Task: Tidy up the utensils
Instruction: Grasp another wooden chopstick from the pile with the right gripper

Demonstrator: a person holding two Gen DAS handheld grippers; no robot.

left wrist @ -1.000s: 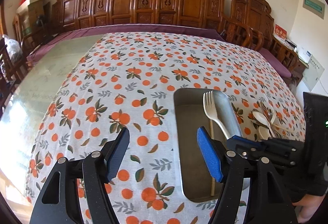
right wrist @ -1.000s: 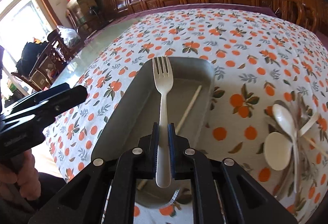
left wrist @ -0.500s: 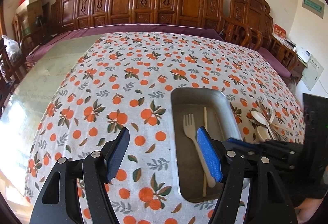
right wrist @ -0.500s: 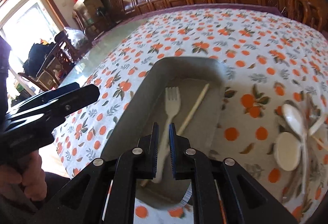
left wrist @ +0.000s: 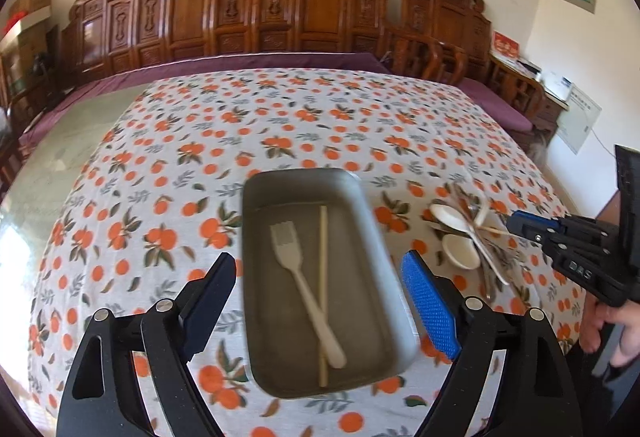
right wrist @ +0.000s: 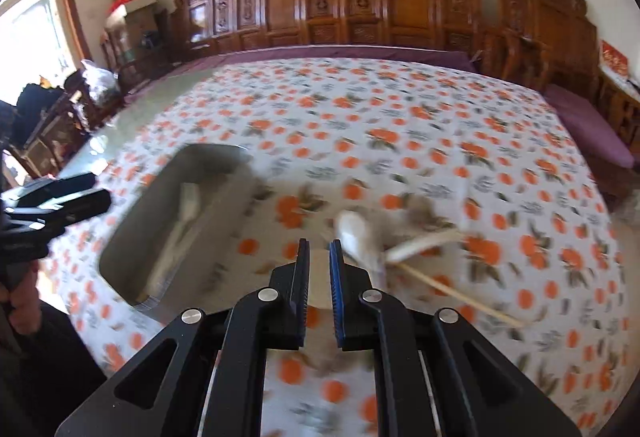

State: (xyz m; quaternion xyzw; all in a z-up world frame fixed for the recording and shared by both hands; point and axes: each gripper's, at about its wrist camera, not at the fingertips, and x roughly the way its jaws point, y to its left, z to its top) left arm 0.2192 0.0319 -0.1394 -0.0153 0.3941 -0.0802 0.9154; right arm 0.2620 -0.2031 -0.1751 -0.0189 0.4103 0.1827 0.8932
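Each black hand-held gripper (left wrist: 320,279) has blue textured pads (left wrist: 430,307) and silver screws (left wrist: 164,304).

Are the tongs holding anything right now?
No, nothing is held. The left tongs are wide open above the tray. The right tongs are slightly open, empty, over the spoons. The fork lies in the tray.

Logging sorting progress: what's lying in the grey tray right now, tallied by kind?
Fork: 1
Chopstick: 1
Total: 2, both lying inside the grey tray, the fork's handle crossing the chopstick.
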